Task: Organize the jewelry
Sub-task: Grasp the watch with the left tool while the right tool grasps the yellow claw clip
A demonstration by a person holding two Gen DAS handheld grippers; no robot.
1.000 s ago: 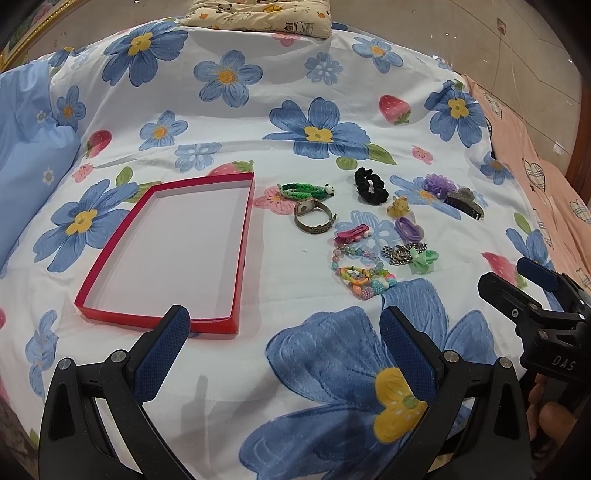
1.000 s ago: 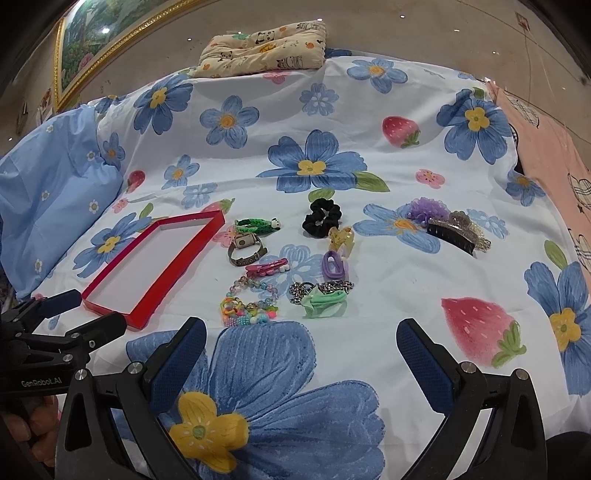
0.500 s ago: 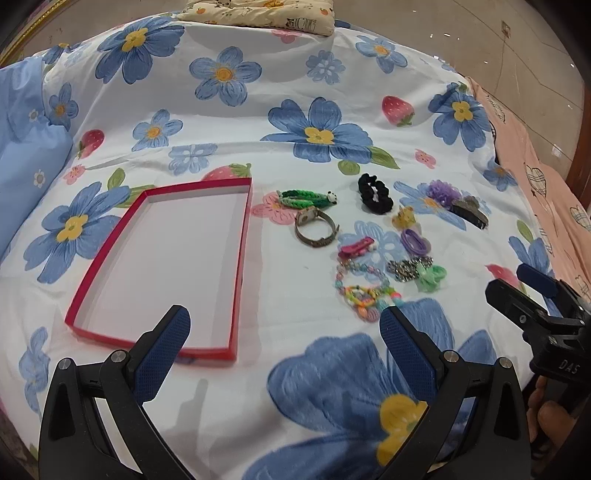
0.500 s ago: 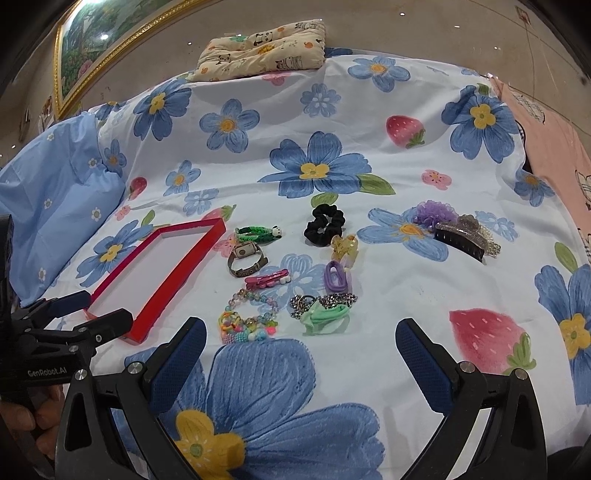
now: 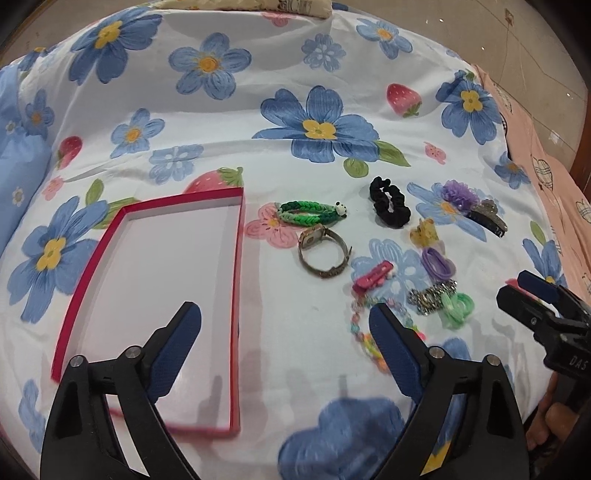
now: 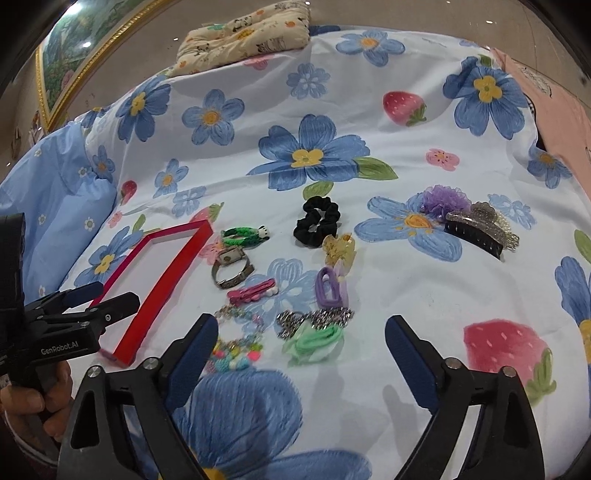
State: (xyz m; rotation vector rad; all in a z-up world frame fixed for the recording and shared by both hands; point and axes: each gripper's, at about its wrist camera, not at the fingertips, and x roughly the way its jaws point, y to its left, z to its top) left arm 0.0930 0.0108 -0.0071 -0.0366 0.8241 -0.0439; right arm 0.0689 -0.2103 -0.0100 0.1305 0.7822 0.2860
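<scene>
A shallow red tray [image 5: 238,280] with a white floor lies empty on the flowered bedsheet; it also shows in the right wrist view [image 6: 173,273]. Right of it lie a green woven bracelet [image 5: 310,214], a wristwatch [image 5: 323,251], a black scrunchie [image 5: 389,206], a pink clip [image 5: 373,275], a purple clip [image 5: 437,260], a bead bracelet [image 6: 236,347], a silver chain [image 6: 314,319] and a green hair tie [image 6: 317,341]. My left gripper [image 5: 284,325] is open and empty above the tray's near right edge. My right gripper [image 6: 299,339] is open and empty just short of the green hair tie.
A black claw clip [image 6: 474,230] and a purple flower tie [image 6: 445,197] lie farther right. A small patterned cushion [image 6: 243,31] sits at the bed's far end. A blue pillow [image 6: 48,192] lies at the left, a pink cloth [image 6: 554,92] at the right.
Both grippers have moved forward over the bed toward the tray and the jewelry, which now look larger and closer. Both stay open and empty.
</scene>
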